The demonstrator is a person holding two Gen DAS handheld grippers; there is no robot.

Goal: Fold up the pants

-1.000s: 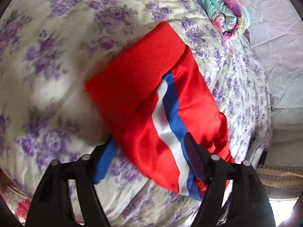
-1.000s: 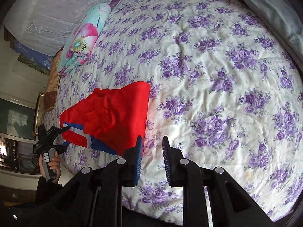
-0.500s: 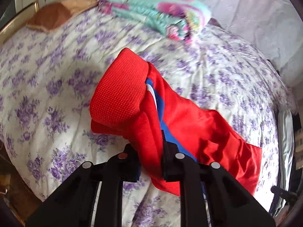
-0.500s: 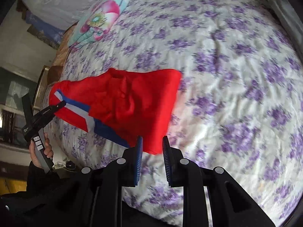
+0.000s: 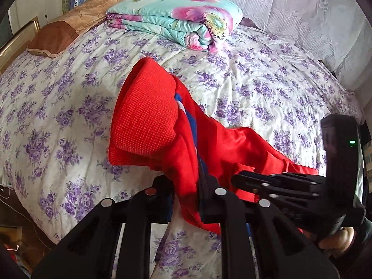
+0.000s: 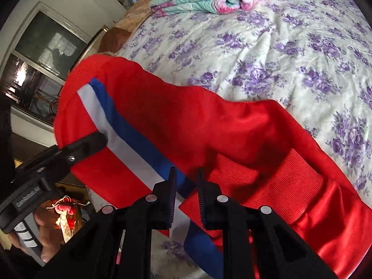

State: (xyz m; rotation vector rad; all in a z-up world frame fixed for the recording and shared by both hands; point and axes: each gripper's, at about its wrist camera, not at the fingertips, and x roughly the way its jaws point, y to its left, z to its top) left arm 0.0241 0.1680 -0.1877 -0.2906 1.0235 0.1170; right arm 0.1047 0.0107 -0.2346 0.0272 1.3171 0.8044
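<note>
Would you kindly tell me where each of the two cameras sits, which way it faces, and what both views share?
Left wrist: on the left claw, looking down along it at the red pants it grips; the right claw and a hand show.
Right wrist: on the right claw, closing over the pants' striped edge; the left claw shows.
Shared: pants, flowered bedspread, folded quilt.

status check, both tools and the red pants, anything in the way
Left tool shut on red pants, lifting a fold. Right tool closing over the striped edge, not pinching yet. Folded quilt far off, nothing in the way.
</note>
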